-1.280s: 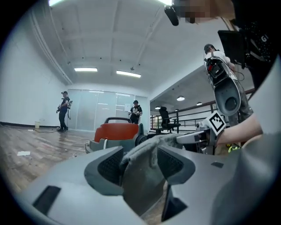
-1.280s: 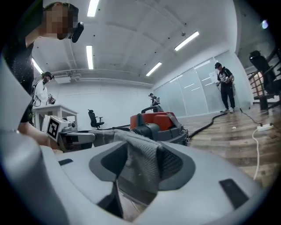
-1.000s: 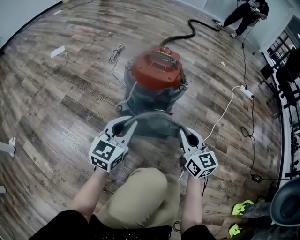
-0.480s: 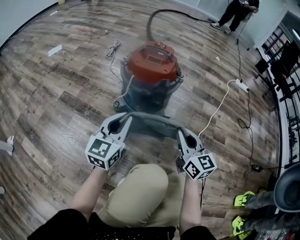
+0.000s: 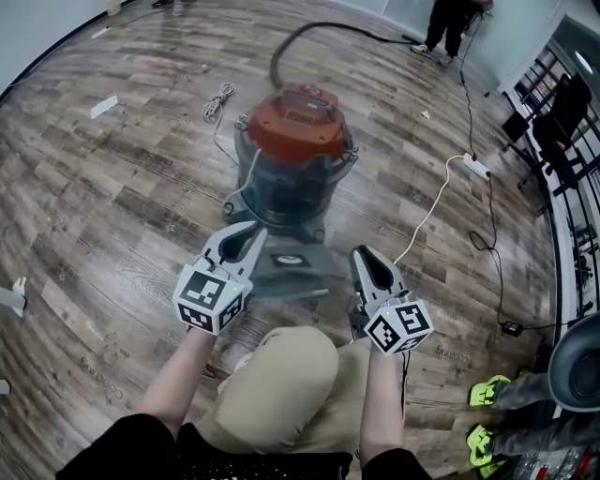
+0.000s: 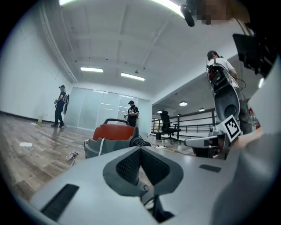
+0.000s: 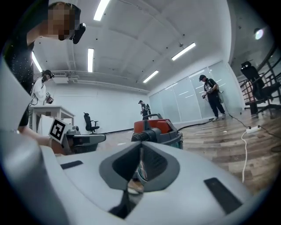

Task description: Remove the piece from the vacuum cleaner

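The vacuum cleaner (image 5: 298, 141), a grey drum with a red lid, stands on the wood floor ahead of me; it also shows in the left gripper view (image 6: 115, 134) and the right gripper view (image 7: 156, 127). The removed grey piece (image 5: 292, 269) lies flat just in front of its base, between my two grippers. My left gripper (image 5: 249, 232) sits at the piece's left edge and my right gripper (image 5: 362, 255) at its right edge. Both sets of jaws are opening. In each gripper view, left (image 6: 140, 151) and right (image 7: 141, 151), the narrow gap holds nothing.
A black hose (image 5: 300, 37) curls away behind the vacuum. A white cord (image 5: 427, 220) runs right to a power strip (image 5: 476, 167). A coiled cable (image 5: 217, 101) lies at the left. My knee (image 5: 286, 394) is below the grippers. A person (image 5: 450, 23) stands far back.
The grey piece was held up as an arc between both shut grippers. Now it lies lower and flat between them, and both grippers have let go of it.
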Demonstrator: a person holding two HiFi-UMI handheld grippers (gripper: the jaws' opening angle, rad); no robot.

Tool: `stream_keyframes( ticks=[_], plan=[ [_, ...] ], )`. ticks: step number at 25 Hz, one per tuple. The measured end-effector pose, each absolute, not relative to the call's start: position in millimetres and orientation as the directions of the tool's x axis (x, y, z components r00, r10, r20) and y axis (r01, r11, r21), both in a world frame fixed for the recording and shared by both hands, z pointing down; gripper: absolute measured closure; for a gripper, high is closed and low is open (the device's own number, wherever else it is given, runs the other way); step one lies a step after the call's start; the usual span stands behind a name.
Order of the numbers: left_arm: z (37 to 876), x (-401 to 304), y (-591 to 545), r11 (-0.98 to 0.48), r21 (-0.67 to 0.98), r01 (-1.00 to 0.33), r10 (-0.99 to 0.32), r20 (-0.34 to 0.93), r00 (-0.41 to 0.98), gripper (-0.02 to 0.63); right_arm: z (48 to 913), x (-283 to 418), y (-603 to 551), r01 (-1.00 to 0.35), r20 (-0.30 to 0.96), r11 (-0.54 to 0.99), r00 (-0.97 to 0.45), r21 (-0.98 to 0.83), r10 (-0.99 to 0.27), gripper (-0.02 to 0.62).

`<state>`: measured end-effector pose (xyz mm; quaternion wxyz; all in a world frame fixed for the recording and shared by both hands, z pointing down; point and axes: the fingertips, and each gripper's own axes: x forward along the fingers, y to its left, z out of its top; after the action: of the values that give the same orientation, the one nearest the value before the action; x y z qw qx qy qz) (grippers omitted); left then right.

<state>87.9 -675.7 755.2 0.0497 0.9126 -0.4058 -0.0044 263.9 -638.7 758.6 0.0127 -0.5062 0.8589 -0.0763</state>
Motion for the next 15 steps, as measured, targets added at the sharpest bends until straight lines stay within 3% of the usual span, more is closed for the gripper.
stream_keyframes(
  ticks=[1,15],
  plan=[
    [755.0,90.4,-674.2,-0.672,0.065,-0.738,-0.737,0.039,0.674,0.600,758.4,262.0,-637.9,-0.860,0.048,0.485,-0.498,-0.158,-0.866,0.586],
    [762.5,90.9,-675.6,-0.671,0.029,-0.741,-0.738,0.070,0.671,0.600,759.8,253.7,-644.4,-0.846,0.062,0.521,-0.529,-0.112,-0.846,0.586]
  ],
)
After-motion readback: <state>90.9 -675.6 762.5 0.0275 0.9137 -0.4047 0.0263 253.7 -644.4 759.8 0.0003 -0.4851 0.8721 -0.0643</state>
